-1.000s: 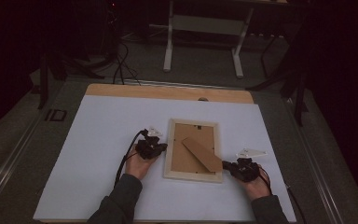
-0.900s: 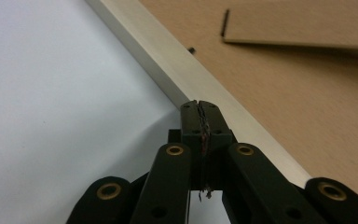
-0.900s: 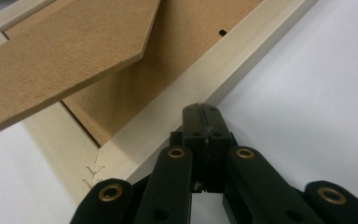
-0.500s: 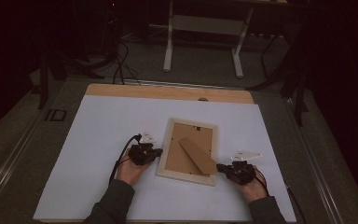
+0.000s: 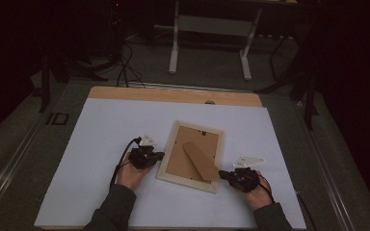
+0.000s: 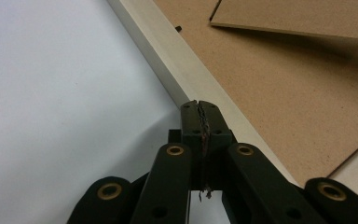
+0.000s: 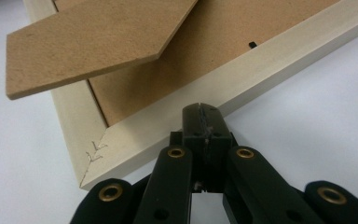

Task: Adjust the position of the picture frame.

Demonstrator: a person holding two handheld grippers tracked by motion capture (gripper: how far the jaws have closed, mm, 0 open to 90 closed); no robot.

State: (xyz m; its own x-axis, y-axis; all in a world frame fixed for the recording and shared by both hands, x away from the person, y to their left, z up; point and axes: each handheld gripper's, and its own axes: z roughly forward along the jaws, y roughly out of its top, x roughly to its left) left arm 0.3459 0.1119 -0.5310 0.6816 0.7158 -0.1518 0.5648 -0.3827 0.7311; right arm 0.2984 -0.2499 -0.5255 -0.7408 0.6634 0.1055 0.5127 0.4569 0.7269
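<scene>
Picture frame (image 5: 191,157): it lies face down on the white sheet (image 5: 101,120), between your two grippers, turned a little askew to the table's edges.
Your left hand (image 5: 131,173): your forearm comes in from the near edge, in a dark sleeve, and the hand lies low over the sheet, pointing the tool at the frame's left rail.
Left gripper (image 6: 199,106): your jaws are pressed together with nothing between them; the tips sit right at the outer edge of the pale rail, seemingly touching it.
Your right hand (image 5: 256,193): it rests low near the frame's near right corner, wrist angled inward.
Right gripper (image 7: 200,109): your jaws are closed here too and hold nothing; the tips meet the outer edge of the rail, just beside the stapled mitre corner (image 7: 94,152).
Frame's look: pale unpainted wood rails around a brown fibreboard back (image 5: 185,156).
Easel stand (image 5: 200,160): a brown fibreboard strut lying slantwise across the back, its near end reaching over the rail towards your right gripper.
Hanger (image 5: 204,134): a small dark fitting near the frame's far rail.
Table (image 5: 173,95): a strip of bare wood shows beyond the sheet's far edge.
</scene>
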